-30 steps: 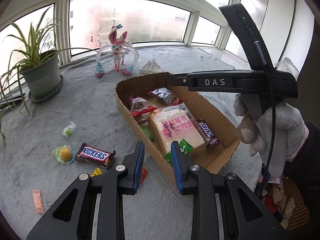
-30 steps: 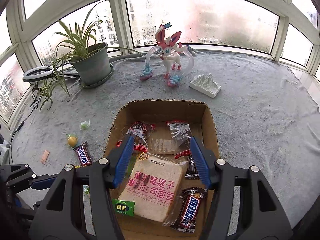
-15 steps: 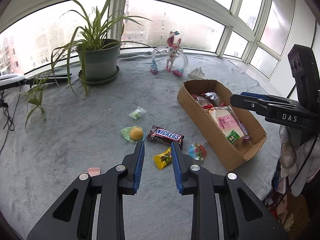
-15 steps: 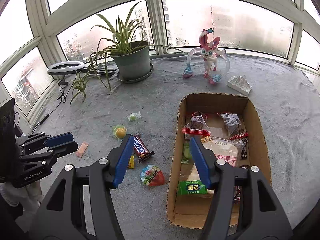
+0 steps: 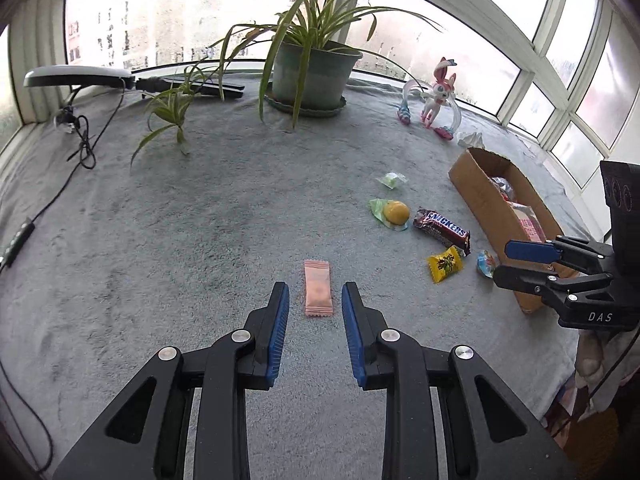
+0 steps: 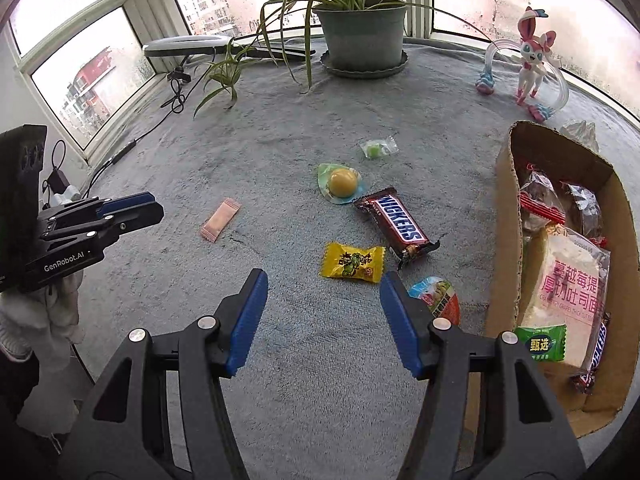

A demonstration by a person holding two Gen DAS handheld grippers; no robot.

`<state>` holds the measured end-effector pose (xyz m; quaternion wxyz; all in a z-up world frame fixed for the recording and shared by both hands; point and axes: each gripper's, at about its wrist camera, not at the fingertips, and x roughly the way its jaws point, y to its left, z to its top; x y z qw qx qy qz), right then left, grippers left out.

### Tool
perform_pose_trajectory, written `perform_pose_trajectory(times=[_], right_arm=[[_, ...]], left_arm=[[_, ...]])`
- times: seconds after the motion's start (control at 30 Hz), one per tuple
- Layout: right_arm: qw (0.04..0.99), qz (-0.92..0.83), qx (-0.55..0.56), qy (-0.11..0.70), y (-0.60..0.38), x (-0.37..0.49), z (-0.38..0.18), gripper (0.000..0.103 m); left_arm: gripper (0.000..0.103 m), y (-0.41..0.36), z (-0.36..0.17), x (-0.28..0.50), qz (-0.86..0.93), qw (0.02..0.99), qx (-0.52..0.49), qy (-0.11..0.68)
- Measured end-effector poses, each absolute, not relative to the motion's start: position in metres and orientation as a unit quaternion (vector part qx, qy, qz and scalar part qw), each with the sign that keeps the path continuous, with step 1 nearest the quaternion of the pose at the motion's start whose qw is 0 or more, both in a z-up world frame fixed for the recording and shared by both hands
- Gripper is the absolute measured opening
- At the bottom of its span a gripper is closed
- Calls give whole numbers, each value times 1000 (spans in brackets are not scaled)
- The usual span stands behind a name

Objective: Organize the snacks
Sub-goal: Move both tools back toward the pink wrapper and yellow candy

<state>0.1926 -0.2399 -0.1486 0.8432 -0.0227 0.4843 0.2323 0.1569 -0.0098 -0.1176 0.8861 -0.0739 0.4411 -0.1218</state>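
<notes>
My left gripper (image 5: 313, 294) is open, its jaws either side of a pink sachet (image 5: 317, 293) lying flat on the grey cloth; it also shows in the right wrist view (image 6: 220, 218). My right gripper (image 6: 323, 282) is open and empty, just short of a yellow candy packet (image 6: 353, 262). A Snickers bar (image 6: 396, 223), a yellow jelly cup (image 6: 341, 183), a small green sweet (image 6: 377, 148) and a round foil-lidded cup (image 6: 436, 297) lie nearby. The cardboard box (image 6: 505, 216) on the right holds wrapped bread and several snacks.
A potted spider plant (image 6: 360, 36) stands at the back, with a ring light (image 6: 186, 45) and cables to its left. A pink figurine (image 6: 532, 56) and a small white mountain model (image 6: 580, 130) stand behind the box. The cloth's front edge is near my grippers.
Both grippers swung left, away from the box. The left now straddles the pink sachet; the right now faces the loose snacks beside the box. Both stayed open.
</notes>
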Motion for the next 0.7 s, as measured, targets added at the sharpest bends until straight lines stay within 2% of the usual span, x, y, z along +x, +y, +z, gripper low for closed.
perform_pose_trajectory(times=[0.33,0.7], right_arm=[[820,180,53,541,-240,209,-193,61],[825,143,76,541,-238,246,-200,61]], left_arm=[[26,-18,-146,170,-141,867,-67,474],[26,-20,-162,184,-153,857,-74,486]])
